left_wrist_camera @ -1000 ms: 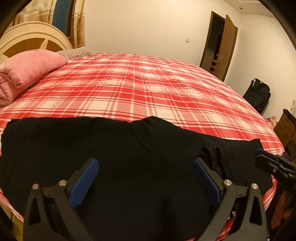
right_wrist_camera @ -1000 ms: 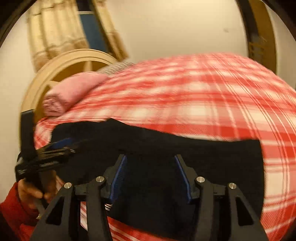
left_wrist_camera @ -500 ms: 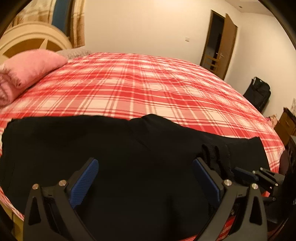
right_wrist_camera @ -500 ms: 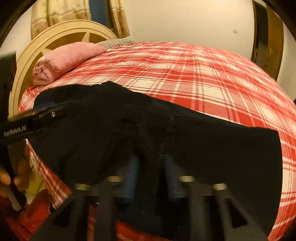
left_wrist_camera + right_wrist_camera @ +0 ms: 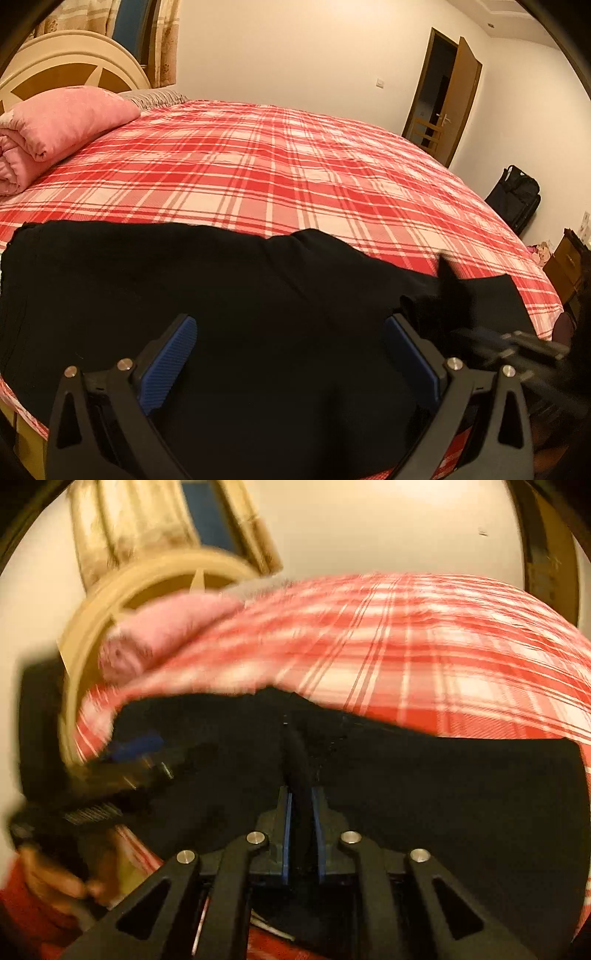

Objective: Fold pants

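Note:
Black pants point(image 5: 258, 314) lie spread along the near edge of a bed with a red plaid sheet point(image 5: 277, 166). My left gripper point(image 5: 288, 343) is open above the pants, its blue pads wide apart and holding nothing. My right gripper point(image 5: 301, 805) is shut on a raised fold of the pants point(image 5: 295, 753) and lifts it a little. In the left wrist view the right gripper point(image 5: 513, 347) shows blurred at the right, with a peak of black cloth point(image 5: 448, 280) pulled up beside it. The left gripper point(image 5: 122, 764) shows blurred at the left of the right wrist view.
A rolled pink blanket point(image 5: 55, 129) lies at the head of the bed by a cream headboard point(image 5: 66, 62). An open brown door point(image 5: 454, 96), a black bag point(image 5: 515, 195) and a wooden cabinet point(image 5: 565, 266) stand beyond the bed's far side.
My right gripper has gone from open to shut, pinching a fold of the pants and raising it. The left gripper has stayed open over the pants.

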Demonstrator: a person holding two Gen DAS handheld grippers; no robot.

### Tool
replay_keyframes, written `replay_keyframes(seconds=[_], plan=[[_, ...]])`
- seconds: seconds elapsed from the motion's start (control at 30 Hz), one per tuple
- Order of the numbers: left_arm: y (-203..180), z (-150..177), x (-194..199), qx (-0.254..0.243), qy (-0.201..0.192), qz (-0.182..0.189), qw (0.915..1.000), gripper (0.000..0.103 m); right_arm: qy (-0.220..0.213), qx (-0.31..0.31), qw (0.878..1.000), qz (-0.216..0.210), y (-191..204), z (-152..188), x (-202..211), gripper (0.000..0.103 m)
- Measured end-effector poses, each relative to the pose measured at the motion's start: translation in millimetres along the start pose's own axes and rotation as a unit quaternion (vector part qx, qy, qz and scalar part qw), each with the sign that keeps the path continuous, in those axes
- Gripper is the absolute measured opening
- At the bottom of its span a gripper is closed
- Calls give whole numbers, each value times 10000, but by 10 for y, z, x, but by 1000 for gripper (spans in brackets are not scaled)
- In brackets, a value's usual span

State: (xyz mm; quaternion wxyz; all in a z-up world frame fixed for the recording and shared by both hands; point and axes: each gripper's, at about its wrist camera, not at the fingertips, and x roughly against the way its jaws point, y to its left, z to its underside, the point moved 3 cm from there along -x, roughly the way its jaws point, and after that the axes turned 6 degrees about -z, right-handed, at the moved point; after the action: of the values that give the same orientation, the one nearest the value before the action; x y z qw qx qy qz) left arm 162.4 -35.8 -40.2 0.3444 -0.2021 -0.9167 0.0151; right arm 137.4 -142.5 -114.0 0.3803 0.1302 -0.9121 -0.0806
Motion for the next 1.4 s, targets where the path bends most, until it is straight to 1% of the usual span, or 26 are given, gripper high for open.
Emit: replay_keyframes(seconds=[0.03, 0.07, 0.13, 0.17, 0.2, 0.23, 0.27, 0.33, 0.4, 0.47, 0.5, 0.6, 0.67, 0.7, 0.73, 0.8, 0.83, 0.87, 0.93, 1.0, 1.07, 1.1, 1.13, 1.23, 1.27, 1.4], plan=[[-2, -1, 4, -28, -5, -15, 10000, 103, 166, 185, 9995, 197, 23, 82, -126, 18], [-6, -7, 14, -73, -24, -40, 10000, 103, 50, 348, 9991, 228, 37, 88, -128, 21], [-18, -28, 38, -186, -103, -104, 9997, 103, 102, 589, 9981, 180, 124, 107, -88, 51], [-22, -40, 44, -222, -133, -126, 9996, 103, 155, 605, 9980, -37, 165, 107, -30, 53], [-46, -63, 48, -261, -157, -123, 9995, 103, 42, 554, 9978, -362, 182, 101, 97, 53], [-79, -91, 50, -282, -173, -63, 9994, 103, -174, 476, 9971, -569, 161, 90, 245, 53], [-113, -110, 54, -283, -189, 4, 9994, 103, -402, 379, 9966, -606, 97, 59, 381, 53], [-232, -158, 53, -306, -207, 240, 9990, 103, -907, 34, 9952, -366, -150, -17, 677, 53], [-416, -182, 39, -427, -191, 503, 9976, 103, -1302, -623, 9892, 272, -648, -93, 966, 53], [-586, -182, 8, -551, -173, 660, 9961, 103, -1306, -971, 9847, 619, -1014, -113, 1061, 44], [-689, -174, -22, -611, -132, 731, 9954, 103, -1283, -1084, 9831, 726, -1152, -96, 1087, 42], [-982, -115, -115, -792, 55, 922, 9926, 103, -1141, -1299, 9807, 912, -1445, 32, 1038, 42], [-1129, -35, -158, -957, 32, 879, 9915, 103, -1143, -1312, 9771, 1223, -1573, 109, 929, 42], [-1180, 15, -208, -1044, 63, 777, 9915, 103, -1065, -1423, 9736, 1430, -1686, 173, 817, 42], [-1205, 65, -290, -1107, 169, 634, 9917, 103, -941, -1595, 9719, 1455, -1810, 251, 748, 43], [-1198, 175, -456, -1139, 525, 461, 9910, 103, -1300, -1476, 9695, 1463, -1809, 304, 748, 43], [-1183, 217, -500, -1136, 639, 414, 9906, 103, -1239, -1379, 9705, 1541, -1788, 294, 733, 43], [-1182, 239, -484, -1196, 506, 391, 9908, 103, -1170, -1301, 9714, 1604, -1777, 277, 735, 43], [-1209, 256, -462, -1314, 472, 319, 9897, 103, -1037, -1269, 9729, 1632, -1778, 232, 759, 43], [-1193, 250, -457, -1252, 481, 342, 9904, 103, -1268, -1428, 9703, 1487, -1745, 208, 919, 43], [-1179, 249, -460, -1226, 476, 350, 9907, 103, -1482, -1293, 9707, 1379, -1645, 132, 1004, 43], [-1182, 251, -460, -1232, 466, 331, 9907, 103, -1428, -1202, 9723, 1408, -1641, 92, 976, 43], [-1193, 255, -458, -1242, 457, 316, 9907, 103, -1254, -1186, 9744, 1438, -1663, 54, 884, 43], [-1219, 259, -465, -1267, 429, 297, 9906, 103, -943, -1349, 9763, 1402, -1741, 57, 612, 44], [-1218, 259, -464, -1272, 430, 309, 9905, 103, -1117, -1208, 9751, 1485, -1726, 53, 610, 44], [-1132, 214, -438, -1215, 478, 397, 9906, 103, -1093, -995, 9738, 1727, -1690, 26, 545, 45]])
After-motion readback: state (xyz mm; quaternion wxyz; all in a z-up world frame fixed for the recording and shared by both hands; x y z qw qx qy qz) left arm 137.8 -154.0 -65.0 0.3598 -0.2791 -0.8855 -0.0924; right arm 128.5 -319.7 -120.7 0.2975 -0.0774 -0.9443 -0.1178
